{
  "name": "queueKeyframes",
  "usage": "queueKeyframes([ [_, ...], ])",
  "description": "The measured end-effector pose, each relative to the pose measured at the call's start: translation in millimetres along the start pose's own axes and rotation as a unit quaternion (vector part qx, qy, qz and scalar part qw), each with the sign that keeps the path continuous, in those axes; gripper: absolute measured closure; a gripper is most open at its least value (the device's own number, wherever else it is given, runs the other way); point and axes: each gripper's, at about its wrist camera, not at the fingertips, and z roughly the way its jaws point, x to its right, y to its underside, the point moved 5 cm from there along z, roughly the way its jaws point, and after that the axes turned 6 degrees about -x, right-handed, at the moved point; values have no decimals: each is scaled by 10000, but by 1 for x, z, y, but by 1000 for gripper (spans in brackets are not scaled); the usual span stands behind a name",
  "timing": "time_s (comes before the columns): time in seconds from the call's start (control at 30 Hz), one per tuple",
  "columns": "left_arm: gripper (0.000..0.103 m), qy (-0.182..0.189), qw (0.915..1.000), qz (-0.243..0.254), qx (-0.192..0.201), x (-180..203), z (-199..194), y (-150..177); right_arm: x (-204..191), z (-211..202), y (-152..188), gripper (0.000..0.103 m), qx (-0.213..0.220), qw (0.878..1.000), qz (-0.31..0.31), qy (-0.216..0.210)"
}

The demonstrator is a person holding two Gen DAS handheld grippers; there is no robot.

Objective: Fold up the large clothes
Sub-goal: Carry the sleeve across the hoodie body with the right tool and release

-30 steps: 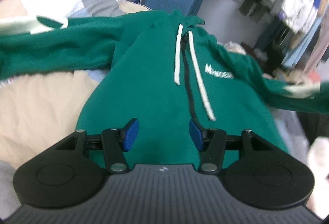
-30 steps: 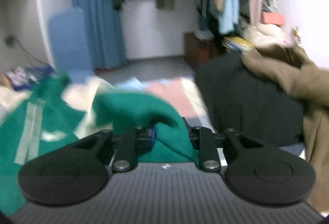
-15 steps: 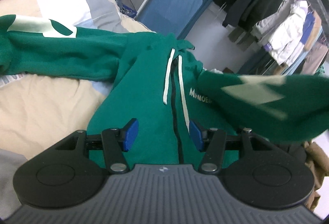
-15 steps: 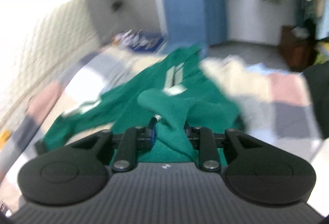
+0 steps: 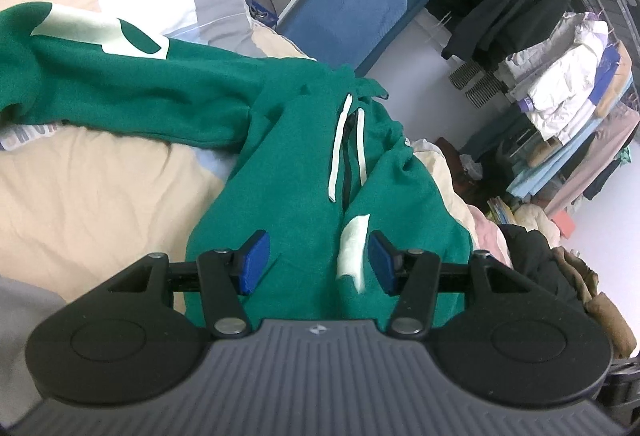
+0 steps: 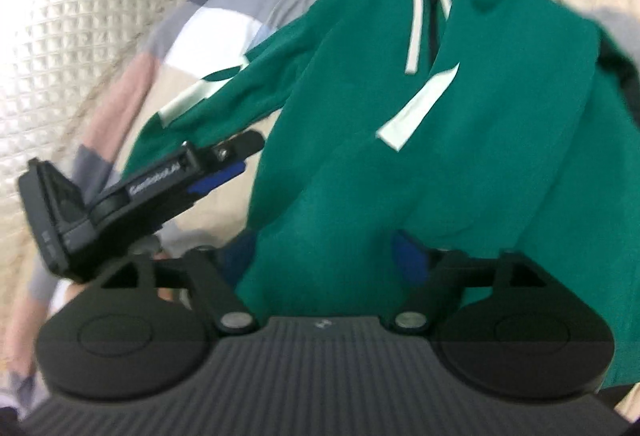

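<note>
The green hoodie [image 5: 304,172] lies face up on the bed [image 5: 100,180], one sleeve [image 5: 392,236] folded across its chest, the other sleeve [image 5: 120,84] stretched out toward ten o'clock. I judge the sleeve-folding step half done. My left gripper [image 5: 316,260] hovers over the hem, jaws wide apart, holding nothing. My right gripper [image 6: 320,260] is spread open too, empty above the body. Next I must reach the spread sleeve's cuff, pinch it, and carry it across.
</note>
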Motion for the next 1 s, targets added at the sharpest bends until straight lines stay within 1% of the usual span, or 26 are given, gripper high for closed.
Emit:
queueKeyframes([
  [0.07,43,42,10000,-16,-21,3,2,1,6,-9,2,21,-38,9997,27,-224],
  [0.1,43,52,10000,4,-23,5,3,1,9,-17,1,21,15,9993,-15,-361],
  [0.17,42,42,10000,86,-21,10,5,2,17,-32,-5,20,209,9983,-92,-545],
  [0.2,42,43,9999,123,-31,12,6,3,23,-39,-11,20,329,9978,-81,-566],
  [0.27,42,55,9998,162,-66,16,10,5,46,-53,-27,18,679,9969,53,-393],
  [0.37,42,25,9997,202,-106,19,18,6,93,-53,-58,18,1092,9930,446,6],
  [0.43,42,-12,9997,225,-133,21,25,6,131,-44,-78,18,1270,9876,884,246],
  [0.5,42,-73,9995,272,-144,21,33,5,170,-30,-97,18,1400,9797,1383,386],
  [0.63,42,-244,9986,452,-116,22,49,4,224,10,-120,18,1445,9717,1720,724],
  [0.67,42,-228,9985,480,-115,23,53,3,237,21,-123,17,1439,9688,1906,656],
  [0.73,42,-230,9981,548,-149,25,61,3,258,43,-127,16,1386,9636,2282,150],
  [0.77,42,-192,9982,529,-190,25,65,3,263,51,-130,15,1366,9635,2302,-63],
  [0.83,42,-37,9984,513,-240,27,72,5,265,64,-141,16,1446,9691,1997,-96],
  [0.87,42,-27,9982,535,-254,28,75,6,265,67,-146,16,1480,9704,1904,-149],
  [0.9,42,-37,9981,571,-243,30,79,7,264,69,-150,25,1537,9704,1843,-261],
  [0.97,42,-46,9973,670,-287,35,87,9,261,66,-161,40,1713,9705,1621,-504],
  [1.0,42,-38,9971,694,-317,36,90,10,262,65,-166,53,1771,9708,1532,-532],
])
